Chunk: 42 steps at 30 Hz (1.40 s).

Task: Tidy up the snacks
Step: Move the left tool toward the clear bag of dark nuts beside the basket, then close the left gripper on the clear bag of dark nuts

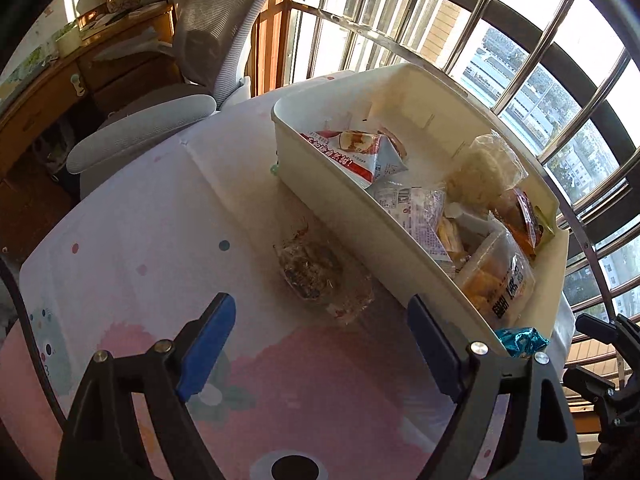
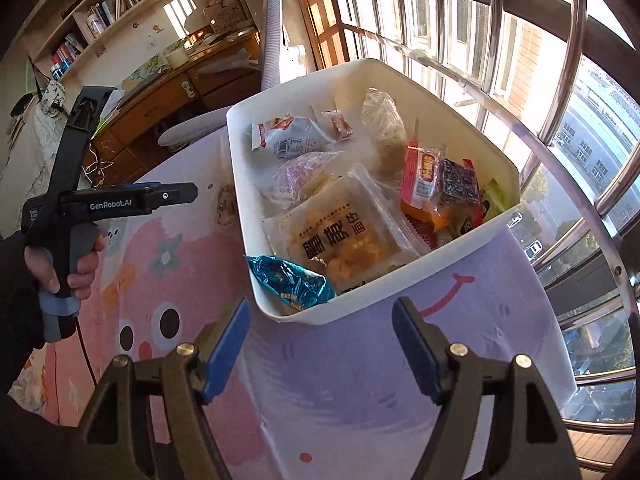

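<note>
A white bin [image 1: 352, 204] on the cartoon-print tablecloth holds several wrapped snacks, among them a red-and-white packet [image 1: 352, 152] and a clear bag of yellow puffs [image 2: 340, 240]. A blue foil packet [image 2: 292, 280] lies over the bin's near corner. One clear-wrapped snack with dark bits [image 1: 312, 272] lies on the cloth beside the bin's wall. My left gripper [image 1: 320, 304] hovers open just short of it, with nothing between the pads. My right gripper [image 2: 322, 306] stands open in front of the bin's near wall [image 2: 360, 304], empty. A hand holds the left gripper [image 2: 176, 194] at the left of the right wrist view.
A grey office chair [image 1: 160, 128] stands past the table's far edge, with a wooden desk [image 1: 48, 96] and bookshelves [image 2: 100, 12] behind it. Metal window bars [image 2: 560, 80] run close along the right, beyond the bin. Bare tablecloth [image 2: 360, 380] lies under my right gripper.
</note>
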Each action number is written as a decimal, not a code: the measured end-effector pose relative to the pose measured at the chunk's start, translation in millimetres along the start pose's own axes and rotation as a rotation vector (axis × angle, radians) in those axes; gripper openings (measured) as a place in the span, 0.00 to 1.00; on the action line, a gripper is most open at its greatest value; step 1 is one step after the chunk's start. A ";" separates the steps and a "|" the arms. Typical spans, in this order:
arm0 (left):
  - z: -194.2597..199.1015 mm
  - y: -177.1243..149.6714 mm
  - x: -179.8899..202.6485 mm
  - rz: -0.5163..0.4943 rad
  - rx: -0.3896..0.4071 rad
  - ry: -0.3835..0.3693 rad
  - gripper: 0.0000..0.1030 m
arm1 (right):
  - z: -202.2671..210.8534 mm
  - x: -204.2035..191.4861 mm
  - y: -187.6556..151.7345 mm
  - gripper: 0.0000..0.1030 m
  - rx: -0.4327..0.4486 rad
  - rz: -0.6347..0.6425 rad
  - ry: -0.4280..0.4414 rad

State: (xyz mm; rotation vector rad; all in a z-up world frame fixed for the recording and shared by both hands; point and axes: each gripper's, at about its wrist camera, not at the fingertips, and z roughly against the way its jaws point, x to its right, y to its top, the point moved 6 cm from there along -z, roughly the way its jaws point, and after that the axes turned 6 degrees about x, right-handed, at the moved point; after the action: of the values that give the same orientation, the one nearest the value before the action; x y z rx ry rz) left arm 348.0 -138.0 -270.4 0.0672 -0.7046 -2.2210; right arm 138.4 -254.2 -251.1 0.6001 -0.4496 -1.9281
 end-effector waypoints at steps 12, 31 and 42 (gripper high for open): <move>-62.0 -0.1 -15.7 0.077 -0.026 -0.013 0.84 | -17.1 10.9 12.4 0.72 -0.031 -0.007 -0.018; -94.8 5.3 -15.3 0.096 -0.059 0.068 0.53 | -21.2 25.1 12.9 0.73 -0.056 -0.002 -0.046; -99.3 2.7 -13.9 0.109 -0.049 0.082 0.48 | -24.3 45.1 21.1 0.75 -0.056 -0.012 -0.076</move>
State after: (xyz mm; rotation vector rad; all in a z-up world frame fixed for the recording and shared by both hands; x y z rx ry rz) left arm 385.8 -175.9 -355.3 0.0928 -0.5951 -2.1170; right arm 152.1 -305.0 -268.4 0.4955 -0.4396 -1.9735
